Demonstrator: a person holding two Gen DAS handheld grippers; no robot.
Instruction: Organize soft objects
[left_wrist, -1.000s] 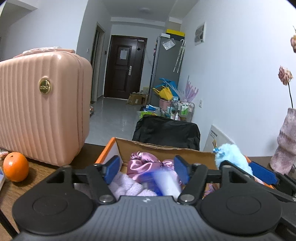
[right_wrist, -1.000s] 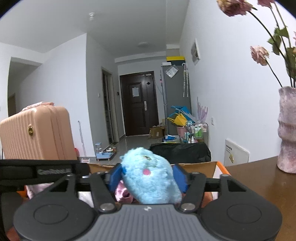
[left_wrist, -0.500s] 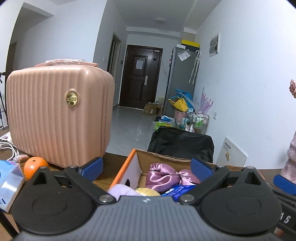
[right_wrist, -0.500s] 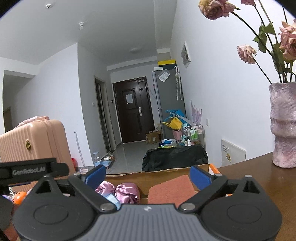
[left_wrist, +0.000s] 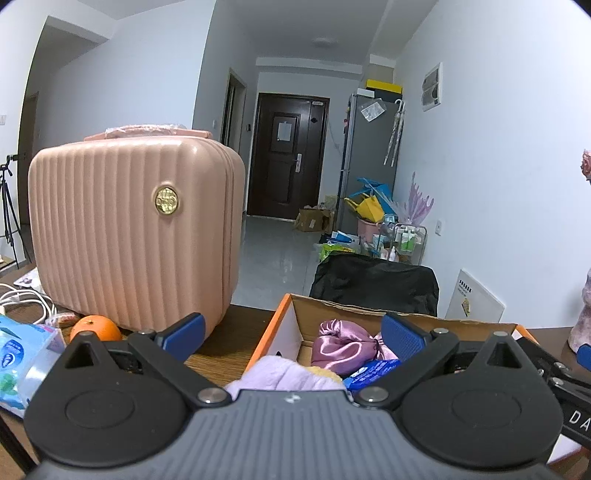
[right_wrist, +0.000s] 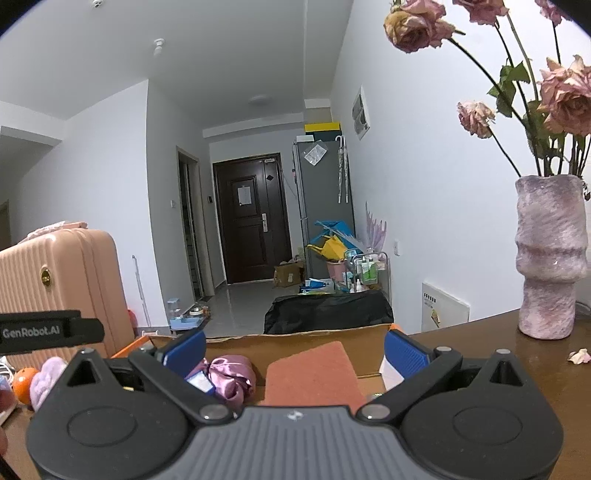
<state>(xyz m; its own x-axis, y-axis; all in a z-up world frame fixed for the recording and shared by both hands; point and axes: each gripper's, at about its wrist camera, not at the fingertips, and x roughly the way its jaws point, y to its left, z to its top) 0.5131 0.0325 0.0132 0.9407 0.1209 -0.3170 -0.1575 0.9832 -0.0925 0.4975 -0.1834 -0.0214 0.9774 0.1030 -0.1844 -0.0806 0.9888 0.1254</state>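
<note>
- Left claw (left_wrist: 291, 334) gapes wide, empty, above the cardboard box (left_wrist: 284, 325).
- Right claw (right_wrist: 293, 349) is likewise spread, holding nothing, over the pink satin scrunchie (right_wrist: 231, 378).

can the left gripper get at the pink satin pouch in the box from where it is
Probably yes: the left gripper is open and empty, the cardboard box is open-topped, and the pink satin pouch lies uncovered just ahead, between its fingers.

Black left gripper (left_wrist: 291, 334), blue pads, silver screws, right gripper (right_wrist: 293, 349) alike
</note>
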